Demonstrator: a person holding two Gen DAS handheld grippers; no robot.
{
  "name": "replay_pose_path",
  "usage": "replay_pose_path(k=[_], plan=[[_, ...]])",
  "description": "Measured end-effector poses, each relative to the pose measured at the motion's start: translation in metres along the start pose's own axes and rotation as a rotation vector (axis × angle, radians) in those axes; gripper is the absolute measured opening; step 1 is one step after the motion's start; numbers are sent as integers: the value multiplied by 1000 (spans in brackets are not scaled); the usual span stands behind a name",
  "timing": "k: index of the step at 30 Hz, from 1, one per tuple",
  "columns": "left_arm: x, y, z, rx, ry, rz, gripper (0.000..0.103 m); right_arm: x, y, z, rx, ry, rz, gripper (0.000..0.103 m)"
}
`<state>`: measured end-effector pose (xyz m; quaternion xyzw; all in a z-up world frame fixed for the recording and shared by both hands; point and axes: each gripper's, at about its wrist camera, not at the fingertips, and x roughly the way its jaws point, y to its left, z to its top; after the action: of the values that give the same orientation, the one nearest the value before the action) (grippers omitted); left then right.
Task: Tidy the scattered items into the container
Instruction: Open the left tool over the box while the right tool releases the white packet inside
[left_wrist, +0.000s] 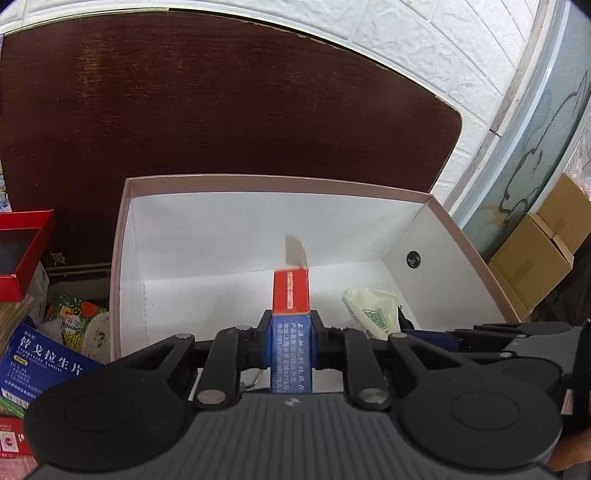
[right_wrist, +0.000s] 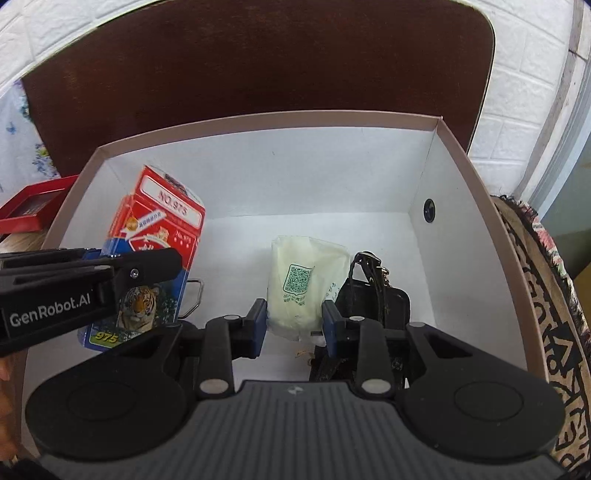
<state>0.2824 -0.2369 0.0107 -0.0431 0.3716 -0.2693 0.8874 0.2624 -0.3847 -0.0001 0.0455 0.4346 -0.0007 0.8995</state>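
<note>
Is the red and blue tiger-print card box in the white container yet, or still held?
Held: left tool grips the red and blue tiger-print card box above the white container's floor.

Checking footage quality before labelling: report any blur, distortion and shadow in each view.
Left wrist: fisheye bends the white box rim; the open flap of the card box is motion-smeared. Right wrist: the card box print is slightly soft; the tissue packet is sharp; shadows are soft.

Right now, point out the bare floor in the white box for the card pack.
Bare: the white box floor along its far wall and left side, under the held card pack in the left gripper. Crowded: near right, where the cream packet and black key pouch lie.
</note>
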Motion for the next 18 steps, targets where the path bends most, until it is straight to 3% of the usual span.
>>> replay_pose_path(k=[2,3,4,5,6,7,8,10,12,18], plan=[[-1,3,0,-24,-12,1,19,2,-1,3,17,1,-2,37],[-1,4,1,-38,-20,-3,34,3,-2,3,30,-4,-1,41],[-3,5,2,-49,-25,-9,56,2,-2,3,43,-12,5,50],[-5,6,2,-57,-37,-43,62,1,-3,3,52,-19,15,51],[-8,6,3,-58,-38,-81,74,-1,-3,2,56,-26,19,53],[-12,5,3,-61,-38,-95,82,-3,-4,1,60,-36,19,62],[-16,3,3,-61,-40,-97,84,-6,-4,-1,64,-53,17,76],[-23,-5,2,-47,-51,-90,92,-15,-4,-5,63,-92,11,86],[-31,-14,0,-16,-79,-57,103,-24,-4,-8,49,-121,16,86],[-53,-22,-8,65,-172,-32,103,-47,0,-16,28,-177,15,92]])
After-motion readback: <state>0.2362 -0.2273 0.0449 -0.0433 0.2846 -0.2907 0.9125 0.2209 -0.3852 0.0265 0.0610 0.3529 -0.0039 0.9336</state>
